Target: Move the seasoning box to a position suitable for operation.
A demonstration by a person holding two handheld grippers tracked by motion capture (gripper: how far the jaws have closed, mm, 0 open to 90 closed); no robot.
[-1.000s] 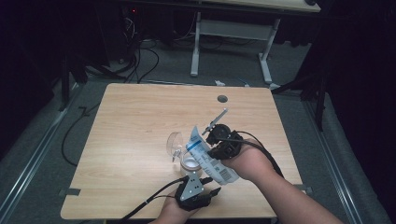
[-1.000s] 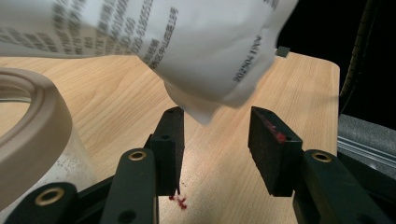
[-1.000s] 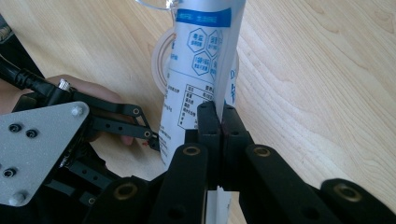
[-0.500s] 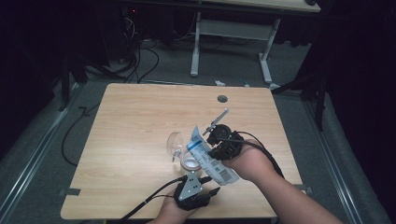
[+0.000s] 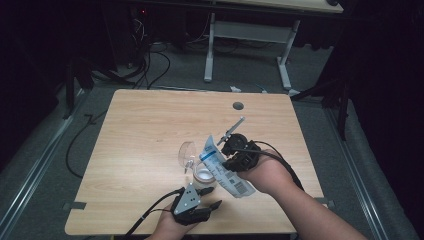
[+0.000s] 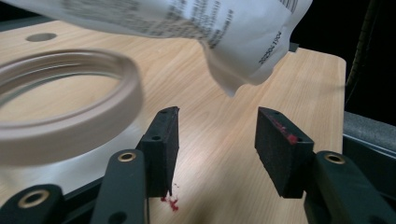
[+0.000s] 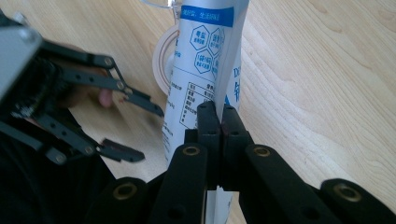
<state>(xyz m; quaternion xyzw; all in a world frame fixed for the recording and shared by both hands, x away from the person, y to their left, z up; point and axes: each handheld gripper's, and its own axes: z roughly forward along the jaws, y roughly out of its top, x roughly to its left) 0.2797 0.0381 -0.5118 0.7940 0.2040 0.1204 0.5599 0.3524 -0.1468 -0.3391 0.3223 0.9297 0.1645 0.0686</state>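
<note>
The right gripper (image 7: 218, 112) has its jaws pinched flat on a white and blue pouch (image 7: 205, 60), gripping it low on the body so that the pouch's long axis runs straight away from the jaws, its blue-banded end farthest out. In the high view that pouch (image 5: 222, 167) hangs slanted above the table (image 5: 150, 130), one end raised toward the far side and the printed end dropping toward the person. The left gripper (image 6: 217, 135) holds nothing: its jaws have just been opening and stand about half apart, with bare wood between them. Ahead of it and above, the pouch's lower corner (image 6: 243, 70) hangs just past the jaw tips, not between them; to its left and close sits a shallow round container (image 6: 70, 102) with a pale rim, directly under the pouch in the high view (image 5: 204, 175). A clear glass-like object (image 5: 187, 152) stands just beyond that container, though the blur leaves its shape uncertain. The relation that matters is this: the pouch's free corner lies forward and up from the left gripper, which is the nearer free one, so a short reach along the pouch's own axis would probably bring that corner between its open jaws.
</note>
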